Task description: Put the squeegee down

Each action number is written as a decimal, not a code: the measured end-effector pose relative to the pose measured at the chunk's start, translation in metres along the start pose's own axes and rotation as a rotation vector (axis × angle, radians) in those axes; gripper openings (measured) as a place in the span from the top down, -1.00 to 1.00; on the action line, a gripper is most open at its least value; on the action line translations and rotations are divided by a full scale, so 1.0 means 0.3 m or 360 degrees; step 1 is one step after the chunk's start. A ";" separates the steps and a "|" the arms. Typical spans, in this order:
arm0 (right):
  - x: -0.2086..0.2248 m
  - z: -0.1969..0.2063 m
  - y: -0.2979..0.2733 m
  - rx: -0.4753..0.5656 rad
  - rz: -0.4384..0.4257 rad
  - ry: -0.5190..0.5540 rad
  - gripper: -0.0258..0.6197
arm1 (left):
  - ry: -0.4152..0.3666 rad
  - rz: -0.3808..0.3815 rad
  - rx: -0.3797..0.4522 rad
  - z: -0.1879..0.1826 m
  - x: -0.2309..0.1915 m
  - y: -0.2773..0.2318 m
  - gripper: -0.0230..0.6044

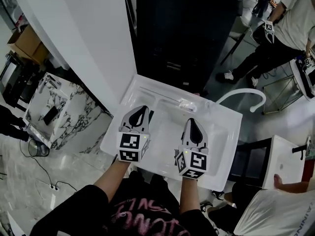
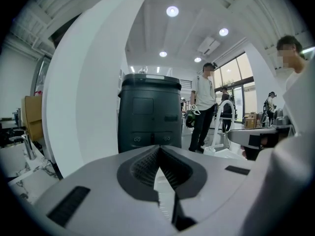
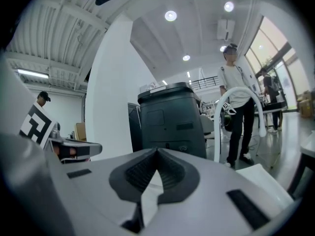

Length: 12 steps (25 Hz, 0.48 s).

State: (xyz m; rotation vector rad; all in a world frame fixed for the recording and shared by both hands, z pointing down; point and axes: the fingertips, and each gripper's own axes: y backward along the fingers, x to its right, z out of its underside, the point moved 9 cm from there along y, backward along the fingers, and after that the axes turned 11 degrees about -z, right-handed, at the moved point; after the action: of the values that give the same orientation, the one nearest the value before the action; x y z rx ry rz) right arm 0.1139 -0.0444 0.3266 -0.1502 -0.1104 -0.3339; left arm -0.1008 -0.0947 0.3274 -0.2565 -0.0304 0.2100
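We hold the left gripper (image 1: 141,110) and right gripper (image 1: 191,123) over the table's (image 1: 222,146) near edge, fingers clenched on nothing. The thin pale thing at the table's far side, likely the squeegee (image 1: 183,103), seems already laid down.

Head view looks steeply down from above; both gripper views face nearly level, sharing the dark bin (image 2: 149,112) ahead.
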 end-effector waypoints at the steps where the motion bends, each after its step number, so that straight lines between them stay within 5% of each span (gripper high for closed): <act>1: -0.001 -0.008 0.001 0.0009 -0.0003 0.0008 0.85 | -0.0001 0.0000 0.0013 -0.009 0.001 0.002 0.90; 12: -0.003 -0.093 0.028 0.0092 0.0006 0.0077 0.85 | 0.0005 0.0022 0.0118 -0.089 0.011 0.028 0.90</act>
State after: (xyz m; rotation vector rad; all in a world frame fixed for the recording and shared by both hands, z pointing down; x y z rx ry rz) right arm 0.1182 -0.0408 0.2981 -0.0848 -0.0721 -0.3299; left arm -0.0979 -0.0926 0.2995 -0.1831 -0.0179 0.2241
